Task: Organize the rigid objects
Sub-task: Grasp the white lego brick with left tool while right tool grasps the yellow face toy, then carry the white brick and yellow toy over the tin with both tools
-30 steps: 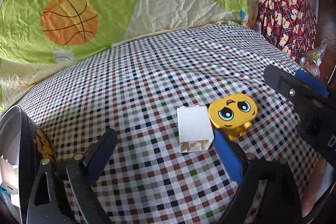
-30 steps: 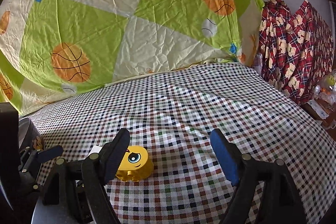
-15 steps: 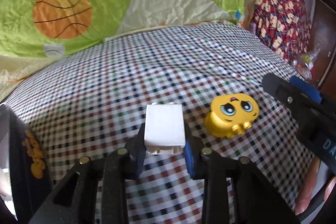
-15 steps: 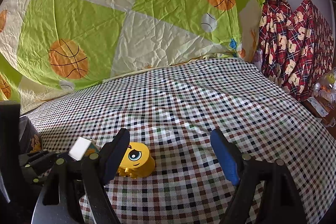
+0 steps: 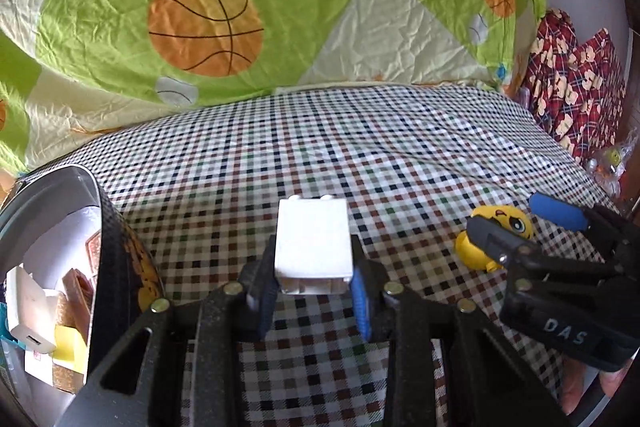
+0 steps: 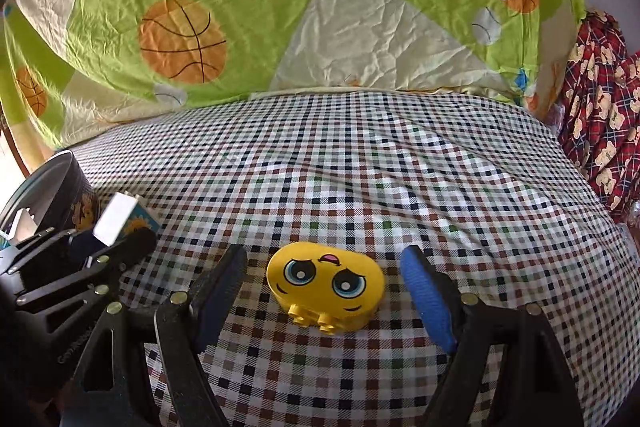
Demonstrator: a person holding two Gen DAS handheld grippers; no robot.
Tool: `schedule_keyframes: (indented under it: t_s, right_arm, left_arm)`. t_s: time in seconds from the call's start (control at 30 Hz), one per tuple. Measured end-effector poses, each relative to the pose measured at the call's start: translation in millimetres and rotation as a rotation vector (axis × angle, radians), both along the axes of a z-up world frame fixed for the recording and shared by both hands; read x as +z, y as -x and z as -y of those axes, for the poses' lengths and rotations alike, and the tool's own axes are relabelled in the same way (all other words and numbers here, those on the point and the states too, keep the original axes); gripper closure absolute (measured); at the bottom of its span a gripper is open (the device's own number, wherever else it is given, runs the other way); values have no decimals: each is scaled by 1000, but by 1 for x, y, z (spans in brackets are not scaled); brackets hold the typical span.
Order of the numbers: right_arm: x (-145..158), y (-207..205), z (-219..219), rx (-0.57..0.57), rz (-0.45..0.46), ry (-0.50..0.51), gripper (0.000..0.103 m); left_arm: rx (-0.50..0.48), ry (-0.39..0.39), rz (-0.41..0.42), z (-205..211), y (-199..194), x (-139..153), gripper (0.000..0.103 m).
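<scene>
left tongs (image 5: 312, 301) now clamped on the white block (image 5: 313, 241), lifted clear of the checked bed (image 5: 360, 147), close to the round tin (image 5: 102, 251) at the near left; likely headed in there next; right tongs (image 6: 326, 301) wide, now straddling the yellow face brick (image 6: 325, 285), not yet gripping.

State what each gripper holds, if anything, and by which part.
The left gripper holds the white block by its two opposite side faces, near its lower end. The right gripper holds nothing; its open jaws flank the yellow face block.
</scene>
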State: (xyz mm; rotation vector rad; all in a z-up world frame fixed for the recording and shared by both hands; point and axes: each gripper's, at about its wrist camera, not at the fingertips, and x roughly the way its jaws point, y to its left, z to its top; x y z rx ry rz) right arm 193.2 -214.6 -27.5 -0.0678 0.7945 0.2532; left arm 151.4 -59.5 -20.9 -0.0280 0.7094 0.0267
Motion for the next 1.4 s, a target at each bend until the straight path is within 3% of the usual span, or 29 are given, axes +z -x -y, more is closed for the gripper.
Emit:
schedule_keyframes:
  t_s: [0.17,0.2,0.4,0.7,1.4]
  right_arm:
    - [-9,-11,-7,-2,-66,21,25]
    - [-10,-12,-9,-9,-70,38,39]
    - [-8,-8,-16,7,-52,47,39]
    - [12,23,-29,38,107,27,39]
    - [31,54,-19,-9,292,-65,39]
  left_arm:
    - [20,16,5,-5,1,1,72]
    - [24,22,6,-6,1,1,72]
    - [30,24,36,-7,10,4,72]
    - [64,21,136,-14,30,15,72]
    - [115,-8,262,-21,61,27,72]
